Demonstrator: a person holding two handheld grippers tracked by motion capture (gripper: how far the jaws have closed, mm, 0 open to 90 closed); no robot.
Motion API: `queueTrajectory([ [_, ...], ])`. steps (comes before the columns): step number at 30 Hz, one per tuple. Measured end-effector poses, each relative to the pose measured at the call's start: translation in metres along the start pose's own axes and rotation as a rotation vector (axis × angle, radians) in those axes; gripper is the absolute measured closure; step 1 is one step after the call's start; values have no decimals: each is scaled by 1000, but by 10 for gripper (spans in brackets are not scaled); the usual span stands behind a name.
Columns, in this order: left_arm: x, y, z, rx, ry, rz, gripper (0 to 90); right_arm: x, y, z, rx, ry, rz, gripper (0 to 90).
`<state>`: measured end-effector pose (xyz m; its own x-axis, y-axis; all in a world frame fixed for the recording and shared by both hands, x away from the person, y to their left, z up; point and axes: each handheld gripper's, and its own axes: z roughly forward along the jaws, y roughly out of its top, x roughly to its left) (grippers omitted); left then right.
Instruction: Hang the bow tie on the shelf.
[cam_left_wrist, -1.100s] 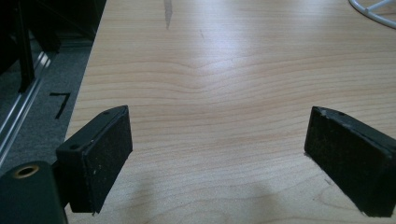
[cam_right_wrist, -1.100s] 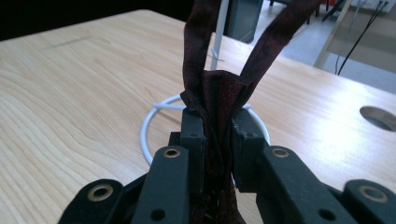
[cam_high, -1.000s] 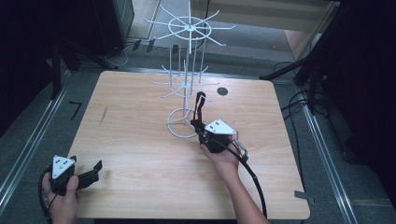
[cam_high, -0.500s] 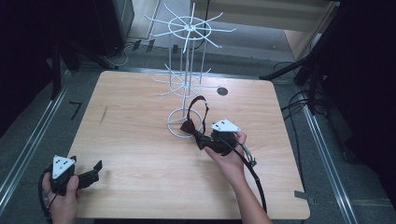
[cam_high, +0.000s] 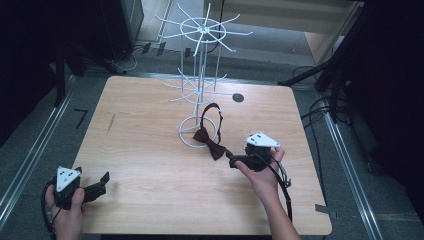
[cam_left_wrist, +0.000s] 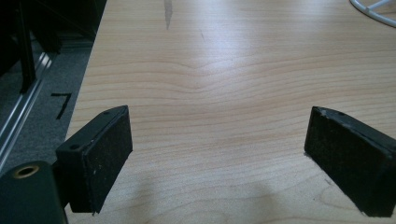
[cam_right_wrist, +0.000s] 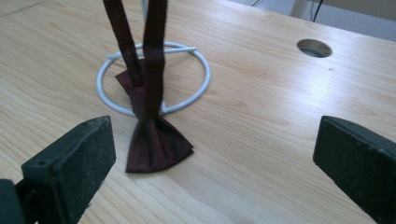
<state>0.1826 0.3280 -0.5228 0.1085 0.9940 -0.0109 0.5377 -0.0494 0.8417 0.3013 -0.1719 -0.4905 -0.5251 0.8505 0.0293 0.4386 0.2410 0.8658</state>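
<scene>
A dark red bow tie (cam_high: 210, 144) rests with its bow on the table, across the front of the white wire rack's base ring (cam_high: 186, 136). Its strap loop (cam_high: 212, 114) rises toward the rack's lower arms. In the right gripper view the bow (cam_right_wrist: 156, 142) lies just ahead, and both straps run up out of frame. My right gripper (cam_high: 231, 159) (cam_right_wrist: 217, 144) is open just right of the bow, with nothing between its jaws. My left gripper (cam_high: 102, 183) (cam_left_wrist: 217, 135) is open over bare wood at the table's front left.
The tall white wire rack (cam_high: 202, 31) stands at the middle back of the wooden table (cam_high: 150, 165). A round cable hole (cam_high: 238, 97) (cam_right_wrist: 314, 48) lies right of it. Metal rails and dark floor surround the table. The base ring's edge (cam_left_wrist: 373, 9) is far ahead of the left gripper.
My right gripper, shut on the bow tie before, has opened and drawn back to the right. The bow now lies on the table. The left gripper has not moved.
</scene>
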Motion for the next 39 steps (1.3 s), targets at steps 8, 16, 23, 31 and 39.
queueTrajectory([
  [8,0,0,0,-2,2,5,84,-21,-16,-24,-17,-29,21,0],
  [16,0,0,0,-1,4,7,84,-38,-32,-40,-16,-56,47,0],
  [23,-1,0,0,1,5,8,84,-54,-49,-55,-22,-80,75,0],
  [31,-2,0,0,3,15,12,84,-72,-69,-71,-22,-103,114,0],
  [39,-3,0,0,1,22,18,84,-90,-87,-89,-25,-125,139,0],
])
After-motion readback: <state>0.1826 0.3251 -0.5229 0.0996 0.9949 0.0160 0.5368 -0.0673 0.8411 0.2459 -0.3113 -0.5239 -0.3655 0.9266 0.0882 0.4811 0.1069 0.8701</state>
